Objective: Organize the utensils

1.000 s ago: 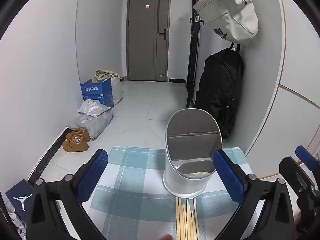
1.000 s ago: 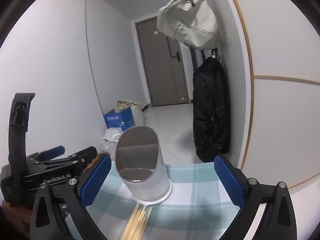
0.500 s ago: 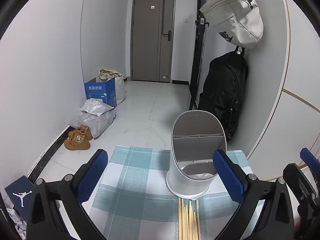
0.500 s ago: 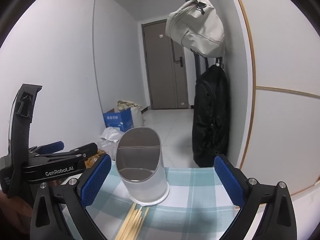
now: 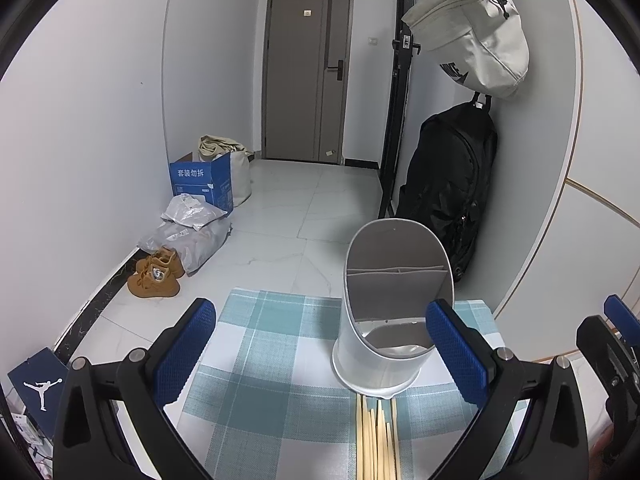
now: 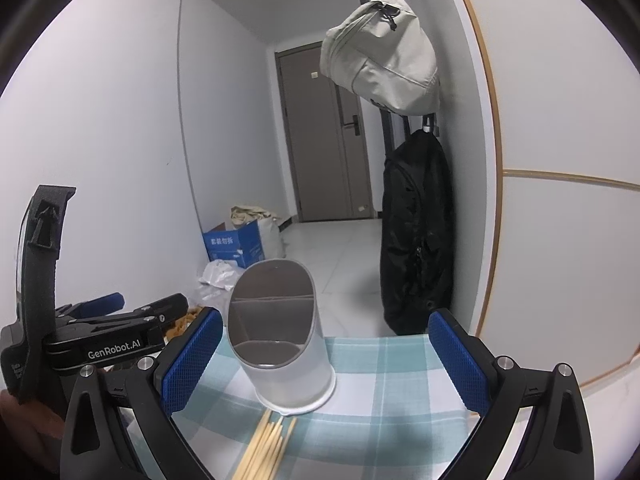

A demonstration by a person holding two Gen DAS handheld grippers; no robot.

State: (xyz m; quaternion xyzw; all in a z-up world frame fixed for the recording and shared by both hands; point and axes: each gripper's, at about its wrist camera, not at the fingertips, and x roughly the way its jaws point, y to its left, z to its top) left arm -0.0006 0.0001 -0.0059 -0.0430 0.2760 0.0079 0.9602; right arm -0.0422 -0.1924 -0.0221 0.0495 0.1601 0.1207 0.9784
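Note:
A white utensil holder (image 5: 394,312) with inner dividers stands on a teal checked cloth (image 5: 280,360); it also shows in the right wrist view (image 6: 280,332). A bundle of wooden chopsticks (image 5: 376,440) lies on the cloth just in front of the holder, and shows in the right wrist view (image 6: 266,448). My left gripper (image 5: 320,344) is open and empty, above the cloth, short of the holder. My right gripper (image 6: 326,356) is open and empty, with the holder between its fingers' lines of sight. The left gripper's body (image 6: 100,340) shows at the left of the right wrist view.
The cloth covers a small table next to the right wall. A black backpack (image 5: 452,184) and a beige bag (image 5: 472,36) hang on that wall. On the floor at the left are a blue box (image 5: 202,184), plastic bags and brown shoes (image 5: 156,276).
Both grippers have drifted slightly, so the holder sits a little further right in the left view. Both stay open and empty. The holder and chopsticks have not moved.

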